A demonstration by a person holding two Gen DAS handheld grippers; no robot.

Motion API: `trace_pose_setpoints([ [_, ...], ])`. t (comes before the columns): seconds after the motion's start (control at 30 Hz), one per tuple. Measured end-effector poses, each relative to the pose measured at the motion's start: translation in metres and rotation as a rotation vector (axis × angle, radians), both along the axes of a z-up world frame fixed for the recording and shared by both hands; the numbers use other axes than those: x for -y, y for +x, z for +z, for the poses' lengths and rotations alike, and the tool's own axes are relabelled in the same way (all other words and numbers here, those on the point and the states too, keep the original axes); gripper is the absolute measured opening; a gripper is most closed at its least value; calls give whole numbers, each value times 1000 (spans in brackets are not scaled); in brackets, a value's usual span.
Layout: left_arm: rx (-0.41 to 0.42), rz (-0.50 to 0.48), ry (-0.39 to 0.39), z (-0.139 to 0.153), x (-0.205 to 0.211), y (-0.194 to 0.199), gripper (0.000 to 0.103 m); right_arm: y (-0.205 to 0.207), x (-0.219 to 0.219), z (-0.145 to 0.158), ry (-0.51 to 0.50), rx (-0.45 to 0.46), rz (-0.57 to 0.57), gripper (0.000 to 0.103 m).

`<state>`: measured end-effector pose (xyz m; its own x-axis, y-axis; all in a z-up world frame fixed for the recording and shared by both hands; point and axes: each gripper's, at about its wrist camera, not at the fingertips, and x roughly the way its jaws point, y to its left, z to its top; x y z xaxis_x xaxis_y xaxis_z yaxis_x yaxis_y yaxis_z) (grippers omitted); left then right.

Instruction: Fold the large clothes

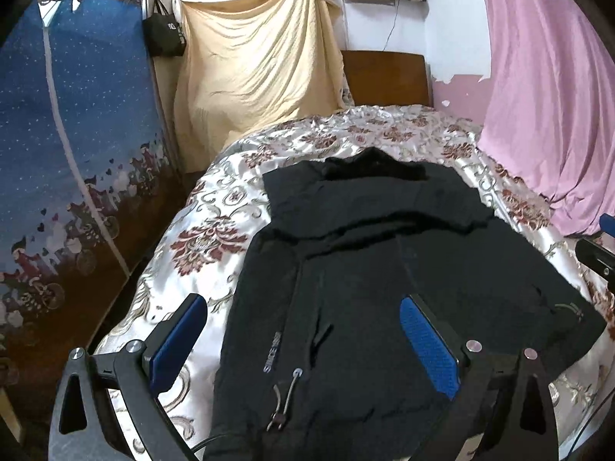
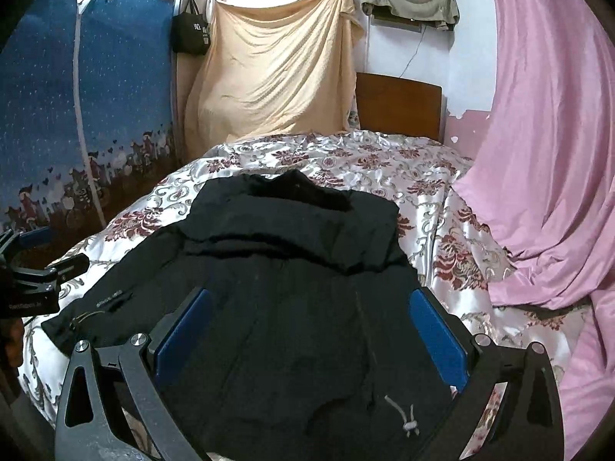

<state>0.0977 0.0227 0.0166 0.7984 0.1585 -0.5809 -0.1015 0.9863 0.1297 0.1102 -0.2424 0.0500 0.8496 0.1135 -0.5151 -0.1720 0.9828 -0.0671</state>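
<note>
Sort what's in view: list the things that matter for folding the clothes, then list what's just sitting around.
For the job:
black jacket, spread on the bed
floral bedspread under it
left gripper, jaws open
right gripper, jaws open

Just there:
pink curtain
beige sheet hung on the wall
blue wardrobe cover
black bag
wooden headboard

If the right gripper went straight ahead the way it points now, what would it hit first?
Most likely the black jacket spread on the floral satin bedspread; the open right gripper points down along it, though depth is unclear.
</note>
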Motion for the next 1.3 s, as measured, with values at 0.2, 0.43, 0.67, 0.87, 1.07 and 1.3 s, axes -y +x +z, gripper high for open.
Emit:
trace_pose_setpoints([
  [0.2,-59,47,81,-12,0,-5,101,-17,7,-19,28,-40,-21,101],
  [0.43,-79,40,117,-21,3,-10,101,-27,20,-45,24,-87,-67,101],
  [0.67,-93,36,138,-28,7,-8,101,-34,34,-73,27,-158,-92,101],
  [0.87,-120,-2,151,-38,7,-7,101,-35,35,-84,10,-194,-78,101],
  [1.07,-149,-92,149,-57,-12,-22,101,-36,28,-96,-94,-238,-47,101],
  [1.3,-160,-269,142,-65,-19,-51,101,-34,40,-100,-89,-298,0,101],
])
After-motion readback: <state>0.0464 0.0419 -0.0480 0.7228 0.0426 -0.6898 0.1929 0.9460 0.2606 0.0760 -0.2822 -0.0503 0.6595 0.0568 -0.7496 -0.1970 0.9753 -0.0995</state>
